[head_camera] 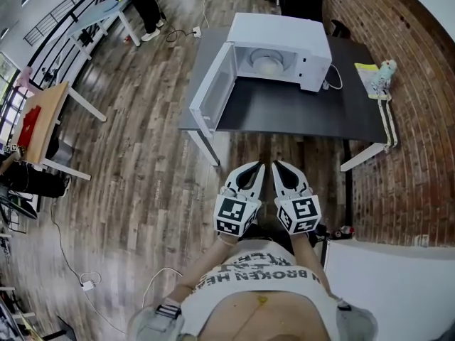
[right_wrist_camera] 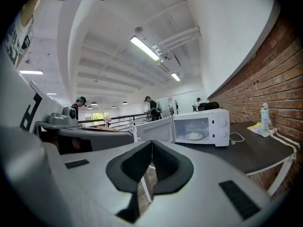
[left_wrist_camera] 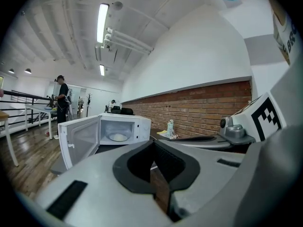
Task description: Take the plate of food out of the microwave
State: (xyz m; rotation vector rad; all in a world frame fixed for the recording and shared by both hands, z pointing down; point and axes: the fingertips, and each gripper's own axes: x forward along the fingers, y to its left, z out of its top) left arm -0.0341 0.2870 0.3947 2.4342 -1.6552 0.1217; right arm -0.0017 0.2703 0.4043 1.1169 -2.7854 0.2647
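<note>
A white microwave point(head_camera: 283, 48) stands on the dark table point(head_camera: 298, 109) with its door point(head_camera: 213, 89) swung open to the left. Inside sits a white plate of food point(head_camera: 269, 65), also seen in the left gripper view as the plate point(left_wrist_camera: 118, 137) and in the right gripper view as the plate point(right_wrist_camera: 193, 135). My left gripper point(head_camera: 257, 168) and right gripper point(head_camera: 277, 166) are held side by side near my body, short of the table's near edge. Both are shut with nothing between their tips.
A small bottle point(head_camera: 384, 72) and yellow paper point(head_camera: 366, 69) lie at the table's right end, with a cable point(head_camera: 334, 80) by the microwave. A brick wall point(head_camera: 412, 105) runs along the right. A person point(head_camera: 146, 6) stands far off at another table point(head_camera: 43, 119).
</note>
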